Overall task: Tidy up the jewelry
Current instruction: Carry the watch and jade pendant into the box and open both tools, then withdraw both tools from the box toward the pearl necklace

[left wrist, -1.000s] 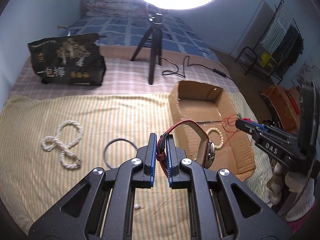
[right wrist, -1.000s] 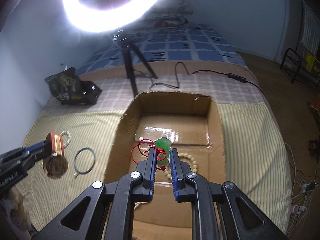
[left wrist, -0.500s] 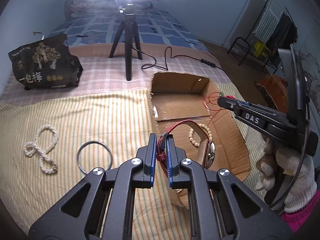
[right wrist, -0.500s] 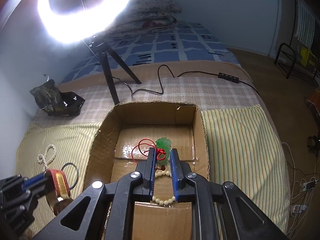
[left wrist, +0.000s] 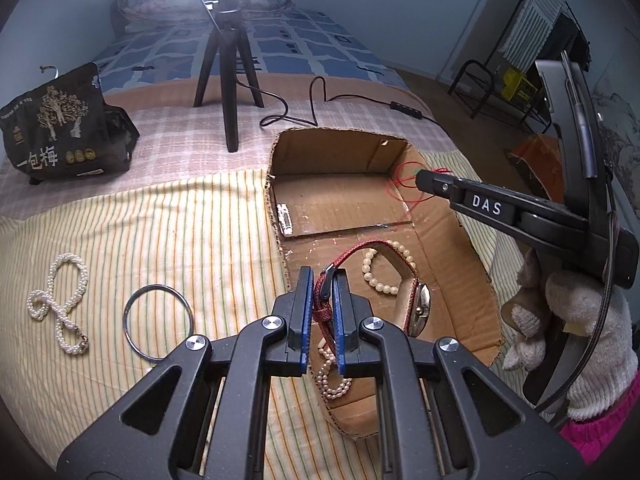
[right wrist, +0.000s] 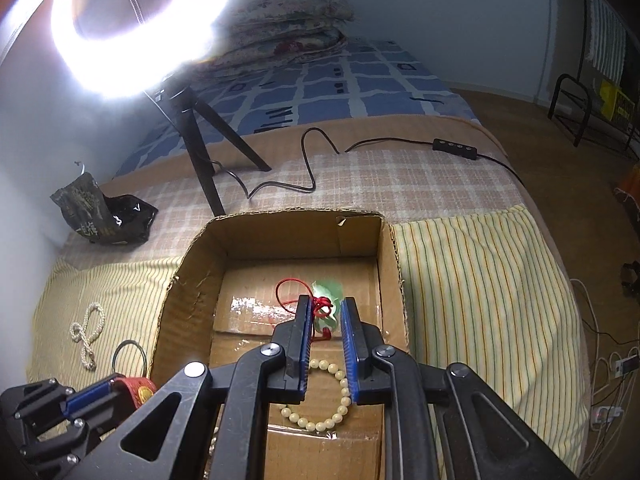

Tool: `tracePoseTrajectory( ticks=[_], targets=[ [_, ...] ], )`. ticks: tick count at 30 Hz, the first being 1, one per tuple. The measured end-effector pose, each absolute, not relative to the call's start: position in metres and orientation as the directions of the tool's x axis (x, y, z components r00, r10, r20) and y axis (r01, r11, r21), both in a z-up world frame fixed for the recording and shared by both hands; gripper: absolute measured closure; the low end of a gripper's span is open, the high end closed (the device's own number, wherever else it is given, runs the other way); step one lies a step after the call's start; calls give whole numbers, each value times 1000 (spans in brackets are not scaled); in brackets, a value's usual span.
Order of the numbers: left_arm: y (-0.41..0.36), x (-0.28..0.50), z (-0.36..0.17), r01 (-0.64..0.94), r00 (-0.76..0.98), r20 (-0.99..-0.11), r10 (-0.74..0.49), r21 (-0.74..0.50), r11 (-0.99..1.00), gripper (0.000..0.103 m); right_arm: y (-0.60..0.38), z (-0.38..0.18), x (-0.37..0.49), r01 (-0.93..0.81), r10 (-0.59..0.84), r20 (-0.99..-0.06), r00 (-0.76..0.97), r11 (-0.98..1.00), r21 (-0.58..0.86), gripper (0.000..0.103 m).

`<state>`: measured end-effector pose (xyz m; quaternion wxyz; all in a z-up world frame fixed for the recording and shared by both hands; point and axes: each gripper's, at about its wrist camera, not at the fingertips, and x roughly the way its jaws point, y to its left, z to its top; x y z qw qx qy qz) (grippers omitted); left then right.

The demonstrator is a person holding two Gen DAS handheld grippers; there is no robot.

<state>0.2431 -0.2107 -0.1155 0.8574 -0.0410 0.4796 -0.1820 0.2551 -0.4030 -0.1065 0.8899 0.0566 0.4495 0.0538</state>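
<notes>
My left gripper [left wrist: 323, 300] is shut on the red strap of a wristwatch [left wrist: 418, 307], which hangs over the near end of the open cardboard box [left wrist: 276, 200]. My right gripper [right wrist: 325, 326] has its jaws parted; a green pendant on a red cord [right wrist: 326, 302] sits between the fingertips, blurred, above the box floor [right wrist: 280, 284]. I cannot tell if it is still gripped. A cream bead bracelet [right wrist: 320, 404] lies in the box, also seen in the left wrist view [left wrist: 378, 276]. A thin pearl chain [left wrist: 332, 380] lies at the box's near end.
On the striped cloth left of the box lie a twisted pearl necklace [left wrist: 60, 300] and a metal bangle [left wrist: 158, 320]. A black snack bag [left wrist: 60, 128], a ring-light tripod [left wrist: 230, 80] and its cable [right wrist: 312, 160] stand behind the box.
My left gripper has carried the watch to the right, over the box's near end. My right gripper has moved deeper over the box and its jaws have widened around the pendant.
</notes>
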Motion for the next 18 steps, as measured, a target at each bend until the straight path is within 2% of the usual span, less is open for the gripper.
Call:
tracePoseTrajectory(
  ticks=[4,6,7,8,10,12,14,18],
  targets=[
    [-214,243,-117,287,468,-806,-362,-249,925,96,-401,-107,257,-50,154,-792,591,987,154,88],
    [-215,243,-117,289,466,-806,-364,-250,924,91,-400,-108,257,-56,158,-792,590,986,155,78],
    [-215,243,-117,291,467,-806,-365,-249,924,84,-399,-108,257,-54,152,-791,592,987,150,76],
    [-216,243,-117,296,462,-807,-368,-251,922,71,-399,-107,257,-52,147,-791,594,988,144,72],
    [-215,242,-115,292,477,-800,-363,-246,924,55,-399,-106,257,-48,136,-791,597,990,134,63],
    [-214,240,-112,292,494,-794,-353,-232,928,53,-399,-105,256,-41,126,-785,606,991,127,37],
    [-213,241,-112,290,493,-795,-354,-233,928,53,-399,-102,254,-28,105,-778,620,993,112,25],
    [-212,241,-114,286,491,-802,-340,-220,933,52,-397,-99,254,-23,85,-774,627,996,90,14]
  ],
)
